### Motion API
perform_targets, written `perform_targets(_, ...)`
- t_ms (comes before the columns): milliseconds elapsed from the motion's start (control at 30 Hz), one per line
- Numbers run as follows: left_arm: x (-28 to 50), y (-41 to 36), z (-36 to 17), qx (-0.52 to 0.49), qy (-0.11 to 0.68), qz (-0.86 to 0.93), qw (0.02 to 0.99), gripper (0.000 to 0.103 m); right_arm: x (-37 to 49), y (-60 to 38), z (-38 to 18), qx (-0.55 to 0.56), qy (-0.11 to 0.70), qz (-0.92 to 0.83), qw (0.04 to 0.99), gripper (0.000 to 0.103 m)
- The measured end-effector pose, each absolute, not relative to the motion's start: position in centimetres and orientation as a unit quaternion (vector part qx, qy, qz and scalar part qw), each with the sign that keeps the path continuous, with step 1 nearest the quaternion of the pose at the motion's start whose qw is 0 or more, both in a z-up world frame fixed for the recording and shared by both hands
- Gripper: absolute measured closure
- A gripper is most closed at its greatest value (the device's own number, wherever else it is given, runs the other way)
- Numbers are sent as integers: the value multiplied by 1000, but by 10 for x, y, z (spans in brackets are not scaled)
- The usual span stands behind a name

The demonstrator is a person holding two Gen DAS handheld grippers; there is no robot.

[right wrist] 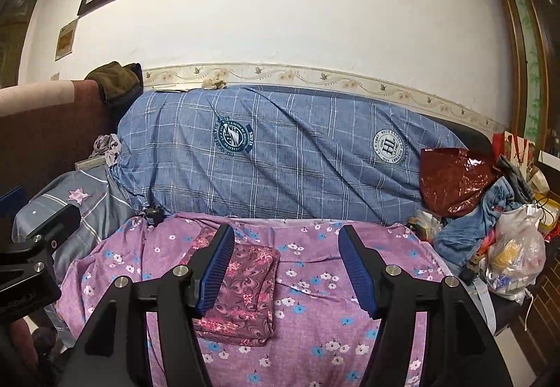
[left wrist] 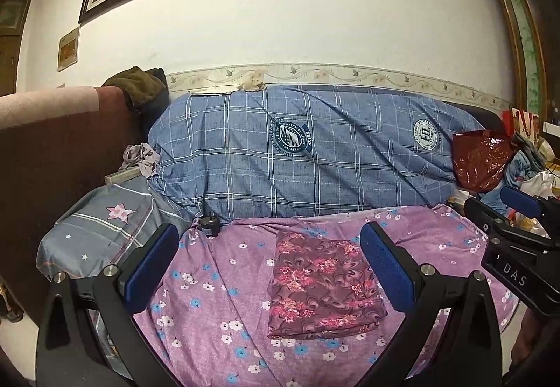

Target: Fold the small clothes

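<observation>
We are holding both grippers, left gripper (left wrist: 269,268) and right gripper (right wrist: 285,269), above a folded floral cloth (left wrist: 323,285) lying flat on the purple sheet (left wrist: 217,310). Both jaws are gaping wide, gripping nothing.

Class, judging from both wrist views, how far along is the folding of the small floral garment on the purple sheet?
Done: the floral garment lies folded into a flat rectangle on the purple sheet. In hand: nothing; the left hand-held gripper and right hand-held gripper are both open, above it. Left: no other unfolded small garment is clearly visible on the sheet.
</observation>
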State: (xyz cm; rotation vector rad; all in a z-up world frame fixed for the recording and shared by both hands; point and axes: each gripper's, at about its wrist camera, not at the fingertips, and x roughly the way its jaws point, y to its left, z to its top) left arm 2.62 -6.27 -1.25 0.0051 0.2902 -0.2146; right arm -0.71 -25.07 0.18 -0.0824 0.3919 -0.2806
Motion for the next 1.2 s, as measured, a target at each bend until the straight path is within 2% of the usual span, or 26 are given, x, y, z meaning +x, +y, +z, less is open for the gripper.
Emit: perform_targets(1200, 2, -42, 4, -6, 111, -112, 987, 0, -19, -225, 18, -66, 167, -131, 975, 39)
